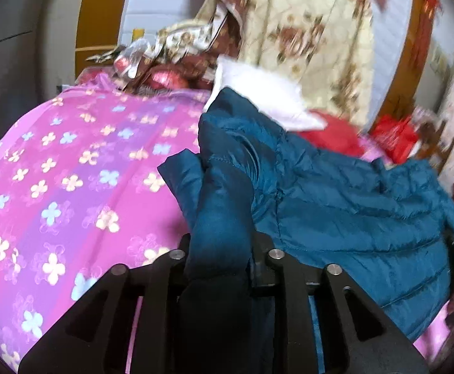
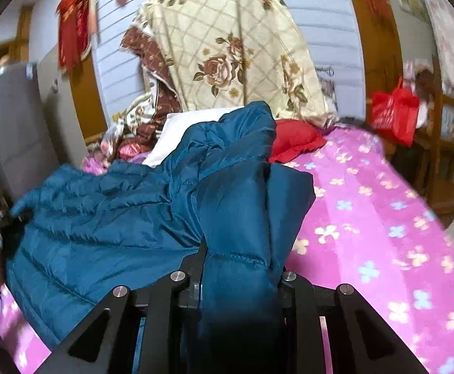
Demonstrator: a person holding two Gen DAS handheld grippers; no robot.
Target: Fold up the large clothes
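A teal quilted puffer jacket [image 1: 336, 205] lies crumpled on a pink flowered bed sheet [image 1: 71, 171]. My left gripper [image 1: 219, 249] is shut on a fold of the jacket, which bulges up between the fingers and hides their tips. In the right wrist view the same jacket [image 2: 108, 218] spreads to the left over the sheet [image 2: 383, 233]. My right gripper [image 2: 239, 265] is shut on another thick fold of it, and the fabric covers the fingertips.
A cream rose-print quilt [image 2: 236, 50] is piled against the white headboard behind the jacket. A red garment [image 2: 295, 140] and a white cloth [image 1: 258, 93] lie by the jacket's far edge. A red bag [image 2: 395, 115] stands beside the bed at right.
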